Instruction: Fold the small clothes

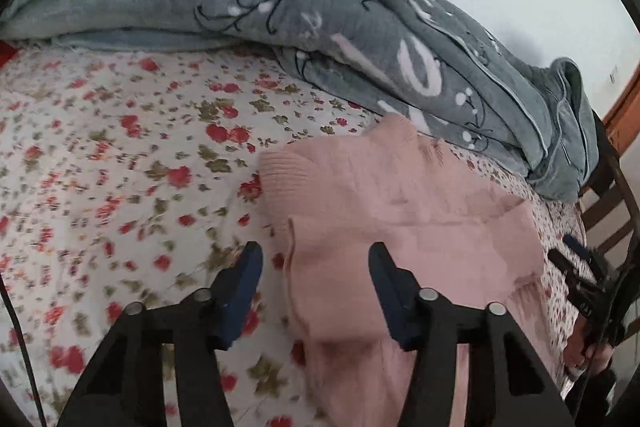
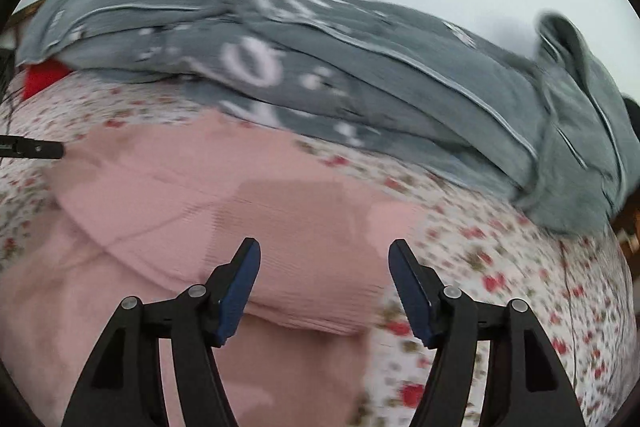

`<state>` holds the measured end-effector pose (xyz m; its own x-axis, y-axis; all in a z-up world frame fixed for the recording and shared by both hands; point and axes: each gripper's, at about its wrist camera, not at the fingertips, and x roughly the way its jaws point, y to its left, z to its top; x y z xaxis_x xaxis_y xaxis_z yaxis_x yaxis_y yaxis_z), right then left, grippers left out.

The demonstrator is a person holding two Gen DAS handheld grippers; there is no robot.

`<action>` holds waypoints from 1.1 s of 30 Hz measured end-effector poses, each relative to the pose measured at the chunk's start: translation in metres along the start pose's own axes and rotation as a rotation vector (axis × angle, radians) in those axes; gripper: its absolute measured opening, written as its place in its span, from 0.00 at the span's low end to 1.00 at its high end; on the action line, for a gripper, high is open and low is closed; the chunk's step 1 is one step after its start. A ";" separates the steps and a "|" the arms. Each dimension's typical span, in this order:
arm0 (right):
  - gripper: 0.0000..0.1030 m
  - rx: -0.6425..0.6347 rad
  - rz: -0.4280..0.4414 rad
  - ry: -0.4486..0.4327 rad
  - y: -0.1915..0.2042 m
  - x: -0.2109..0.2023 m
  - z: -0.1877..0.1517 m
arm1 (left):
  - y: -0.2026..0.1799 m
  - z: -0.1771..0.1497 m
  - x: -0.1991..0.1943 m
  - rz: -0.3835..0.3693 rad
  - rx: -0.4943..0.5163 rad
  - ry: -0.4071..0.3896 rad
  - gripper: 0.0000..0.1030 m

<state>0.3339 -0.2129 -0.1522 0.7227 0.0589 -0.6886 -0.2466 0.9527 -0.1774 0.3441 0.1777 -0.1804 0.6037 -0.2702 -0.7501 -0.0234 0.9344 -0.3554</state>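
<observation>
On the floral sheet (image 1: 120, 155) there's a pink knit sweater (image 1: 400, 195), partly folded, lying near the grey blanket (image 1: 360, 39) that's bunched along the far side of the bed. From the left wrist camera its long axis runs from the near edge of the picture up and away toward the blanket, with a ribbed cuff or hem end (image 1: 280, 167) pointing up-left and a folded flap across the middle. Which end is the neck, can't really tell, it's too blurry.

The left gripper (image 1: 316, 255) hangs over the sweater's left edge, jaws apart, nothing pinched; its right finger sits over the pink knit and the left one over the sheet. The right gripper (image 2: 324, 251) is also spread wide with nothing in it, over the ribbed fold near the sweater's right edge.

Stuff only one view gets: the left camera catches the right gripper off at the far right, with the hand (image 1: 588, 351) holding it, plus dark chair slats (image 1: 608, 203) and a wood frame (image 1: 624, 99). The right camera shows a red thing (image 2: 42, 77) tucked under the blanket's left end, and a left gripper fingertip poking in at the left edge.

The blanket just touches the sweater's far end.
</observation>
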 end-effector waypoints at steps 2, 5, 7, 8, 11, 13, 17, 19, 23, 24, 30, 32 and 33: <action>0.65 0.053 -0.007 0.034 -0.021 0.012 -0.006 | 0.001 0.002 0.008 0.000 -0.004 0.006 0.29; 0.67 0.115 -0.002 0.092 -0.040 0.036 -0.011 | -0.008 0.006 0.016 0.042 0.058 0.012 0.09; 0.67 0.135 0.011 0.138 -0.045 0.049 -0.015 | -0.011 0.012 0.009 0.031 0.077 -0.020 0.06; 0.67 0.152 0.027 0.143 -0.048 0.052 -0.015 | -0.013 0.016 0.004 0.005 0.072 -0.041 0.06; 0.68 0.168 0.005 0.069 -0.051 0.039 -0.010 | -0.021 0.029 -0.010 -0.033 0.088 -0.116 0.06; 0.75 0.156 -0.011 0.028 -0.050 0.033 -0.008 | -0.026 0.033 -0.009 -0.019 0.115 -0.144 0.06; 0.77 0.104 -0.006 0.103 -0.042 0.050 -0.011 | -0.016 0.021 0.029 0.067 0.092 -0.027 0.06; 0.77 0.108 -0.012 0.143 -0.043 0.059 -0.016 | -0.008 0.017 0.036 0.087 0.071 -0.005 0.09; 0.77 0.174 -0.006 0.125 -0.049 0.040 -0.017 | 0.003 0.016 0.019 0.072 -0.006 -0.008 0.40; 0.77 0.183 -0.012 0.109 -0.049 0.029 -0.018 | 0.004 0.014 0.010 0.100 -0.013 -0.021 0.58; 0.77 0.167 -0.007 0.047 -0.042 -0.030 -0.039 | -0.002 -0.021 -0.036 0.141 -0.009 -0.089 0.69; 0.77 0.150 -0.020 0.036 -0.038 -0.046 -0.048 | -0.004 -0.037 -0.051 0.141 -0.018 -0.095 0.69; 0.77 0.144 -0.013 0.038 -0.035 -0.056 -0.054 | -0.007 -0.046 -0.059 0.147 -0.018 -0.097 0.69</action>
<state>0.2674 -0.2656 -0.1452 0.6996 0.0373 -0.7135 -0.1404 0.9863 -0.0861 0.2720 0.1768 -0.1598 0.6665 -0.1066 -0.7378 -0.1310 0.9576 -0.2567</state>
